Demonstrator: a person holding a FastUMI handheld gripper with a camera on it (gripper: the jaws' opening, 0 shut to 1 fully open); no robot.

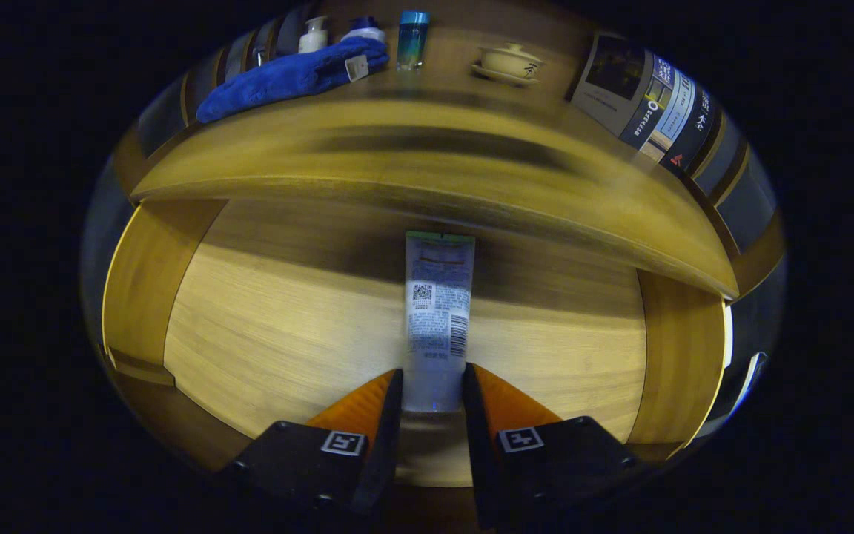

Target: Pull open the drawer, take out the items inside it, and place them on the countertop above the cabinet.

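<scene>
Tongs [432, 382] nearly closed, both fingers pressed against the near end of a tube [438, 311], one on each side. Fingers black with orange outer faces, a square marker on each base.

Tube inside the open drawer [286, 326], lying flat along the middle of the drawer floor, pointing from the fingers toward the drawer's back. Pale, whitish body with a green band at the far end; upper face carries a square code, a barcode and blocks of small print, too blurred to read. Drawer floor light wood grain, side walls darker wood to left and right.

Above and beyond, front edge of the countertop [427, 141], smeared by blur. On it toward the left back edge: blue cloth [293, 74] with a white tag, white pump bottle [313, 35], blue-capped bottle [413, 41]. Mid-back: lidded cup on saucer [510, 62]. Right back corner: printed booklet [646, 100], lettering not legible.
</scene>
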